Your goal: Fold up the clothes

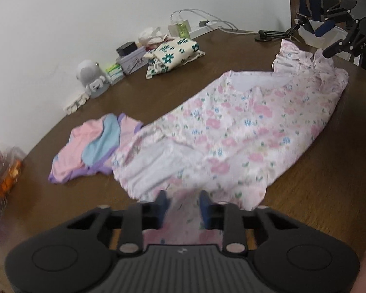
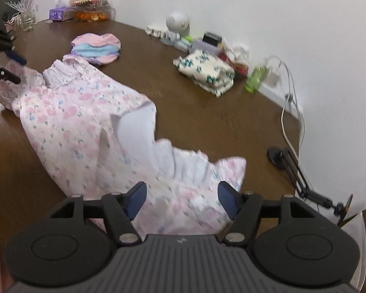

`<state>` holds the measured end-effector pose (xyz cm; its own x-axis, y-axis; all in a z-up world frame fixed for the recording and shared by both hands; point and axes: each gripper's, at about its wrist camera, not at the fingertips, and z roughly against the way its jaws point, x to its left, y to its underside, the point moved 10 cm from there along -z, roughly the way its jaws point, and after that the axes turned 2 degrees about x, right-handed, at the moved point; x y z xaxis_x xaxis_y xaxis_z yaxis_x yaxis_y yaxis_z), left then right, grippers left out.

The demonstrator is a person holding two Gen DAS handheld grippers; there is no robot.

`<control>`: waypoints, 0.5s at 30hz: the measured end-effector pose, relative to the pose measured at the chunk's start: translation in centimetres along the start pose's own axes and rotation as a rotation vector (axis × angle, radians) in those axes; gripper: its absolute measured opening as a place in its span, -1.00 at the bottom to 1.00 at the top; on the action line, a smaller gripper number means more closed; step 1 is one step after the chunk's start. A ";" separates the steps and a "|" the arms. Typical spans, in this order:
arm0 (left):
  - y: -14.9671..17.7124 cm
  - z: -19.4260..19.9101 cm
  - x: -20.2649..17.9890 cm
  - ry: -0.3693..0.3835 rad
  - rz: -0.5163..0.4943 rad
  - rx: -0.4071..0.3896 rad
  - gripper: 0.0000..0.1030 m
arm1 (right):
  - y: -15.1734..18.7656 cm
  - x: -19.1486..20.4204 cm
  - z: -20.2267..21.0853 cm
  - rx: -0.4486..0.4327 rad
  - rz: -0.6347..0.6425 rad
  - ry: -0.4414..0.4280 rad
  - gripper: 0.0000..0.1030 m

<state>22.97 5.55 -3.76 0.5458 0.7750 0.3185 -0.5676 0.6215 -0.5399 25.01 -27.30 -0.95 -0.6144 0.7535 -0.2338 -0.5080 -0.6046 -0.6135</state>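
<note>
A pink floral garment (image 1: 231, 127) (image 2: 68, 122) lies spread lengthwise on the brown table (image 1: 317, 183) (image 2: 207, 127), with part of its white inner side turned up. My left gripper (image 1: 183, 202) sits low over one end of it; its blue pads stand a little apart with fabric between them, so it is open. The right wrist view shows the left gripper (image 2: 12, 67) at the far left edge, straddling that end. My right gripper (image 2: 183, 196) is open wide over the ruffled opposite end, pads clear of the cloth. It also shows as the right gripper (image 1: 329, 39) at the top right.
A folded pink, blue and purple garment (image 1: 92, 149) (image 2: 97, 48) lies beside the floral one. A folded cream cloth with teal flowers (image 1: 175, 51) (image 2: 207, 73), a white round gadget (image 1: 87, 73) (image 2: 177, 23), boxes and cables line the wall. A black stand (image 2: 278, 157) sits near the table edge.
</note>
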 end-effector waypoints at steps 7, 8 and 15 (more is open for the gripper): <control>1.9 -1.7 -0.2 0.008 0.016 -0.002 -0.79 | -2.5 5.3 -2.3 -0.017 -0.102 -0.136 -0.24; 2.1 -2.0 -0.2 0.007 0.015 -0.005 -0.79 | -3.0 6.4 -2.6 -0.028 -0.112 -0.164 -0.26; 2.6 -3.4 -0.6 0.001 0.004 -0.021 -0.77 | -6.4 13.3 -5.8 -0.095 -0.109 -0.215 -0.29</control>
<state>23.25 6.28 -7.94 0.5439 0.7777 0.3153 -0.5572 0.6156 -0.5573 23.61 -11.92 -4.53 -0.6782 0.7349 -0.0030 -0.5259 -0.4881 -0.6966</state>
